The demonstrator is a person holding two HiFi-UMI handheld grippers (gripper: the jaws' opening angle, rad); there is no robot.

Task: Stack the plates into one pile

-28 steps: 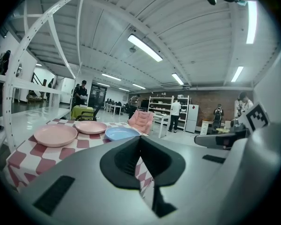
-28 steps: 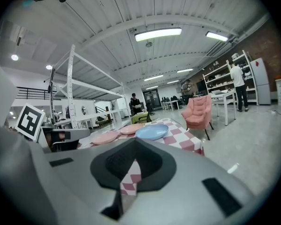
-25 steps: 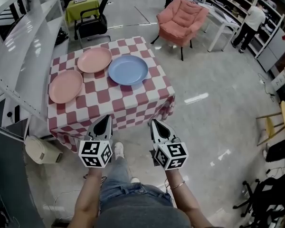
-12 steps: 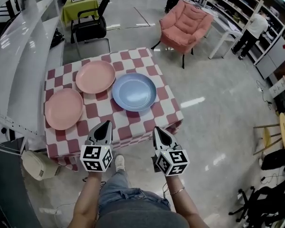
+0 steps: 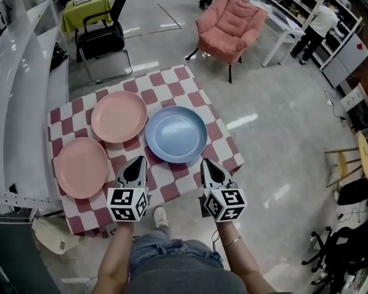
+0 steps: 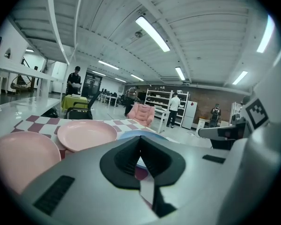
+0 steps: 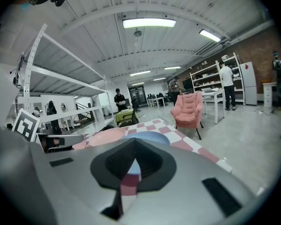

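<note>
Nearest the person, the left gripper [image 5: 137, 162] and right gripper [image 5: 207, 163] are hovering side by side over the near edge of the red-and-white checked tabletop [image 5: 185, 83], each with its jaws pressing fully together on nothing. Just beyond them, at twelve o'clock, the round light-blue plate [image 5: 176, 134] is lying flat, while one round pink plate [image 5: 81, 167] is sitting at nine o'clock of it and a second round pink plate [image 5: 119, 116] is resting at eleven o'clock, all three unstacked. Farther off, at one o'clock, a pink upholstered armchair [image 5: 228, 24] is standing.
</note>
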